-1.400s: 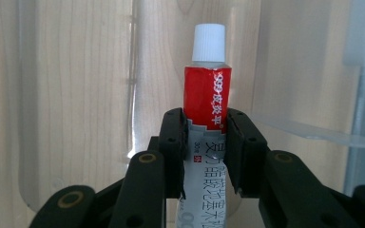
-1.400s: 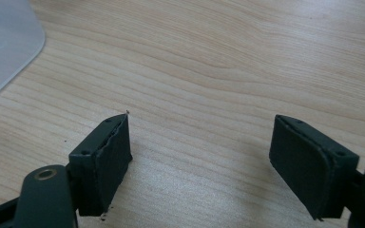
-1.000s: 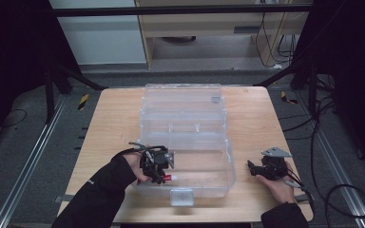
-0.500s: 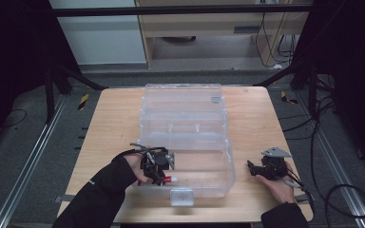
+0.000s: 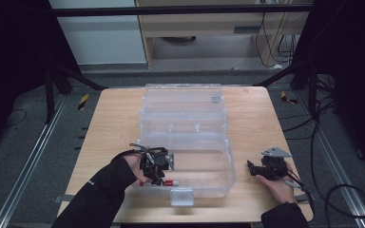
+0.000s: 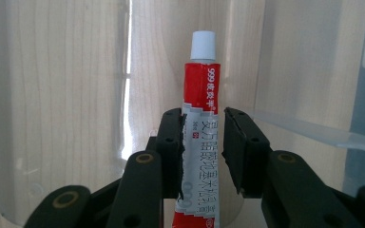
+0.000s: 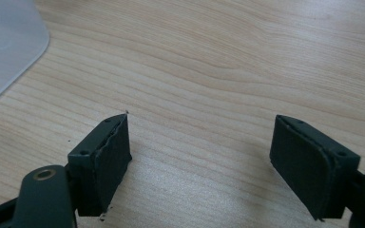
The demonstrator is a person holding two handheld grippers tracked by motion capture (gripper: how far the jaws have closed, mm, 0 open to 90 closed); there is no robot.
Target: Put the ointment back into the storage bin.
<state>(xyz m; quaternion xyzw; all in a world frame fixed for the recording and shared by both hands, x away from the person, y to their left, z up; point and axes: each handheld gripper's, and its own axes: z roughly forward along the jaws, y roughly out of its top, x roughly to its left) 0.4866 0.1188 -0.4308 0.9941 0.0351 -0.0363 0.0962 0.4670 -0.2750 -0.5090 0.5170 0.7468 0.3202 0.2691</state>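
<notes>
A red and white tube (image 6: 201,90) with a white cap points away between the jaws of my left gripper (image 6: 202,147). The jaws are shut on its lower half; the left pad touches it and a thin sliver shows at the right pad. In the high view my left gripper (image 5: 164,173) reaches into the front left of a clear plastic box (image 5: 230,164), and the tube (image 5: 171,182) lies low by the box floor. My right gripper (image 5: 250,169) rests on the table right of the box, open, with bare wood between its jaws (image 7: 199,156).
The box's clear lid (image 5: 180,97) lies open toward the far side, and a latch (image 5: 181,196) hangs at the front wall. A rounded corner of the box (image 7: 4,47) shows at the upper left of the right gripper view. Bare wooden table (image 5: 114,123) flanks the box.
</notes>
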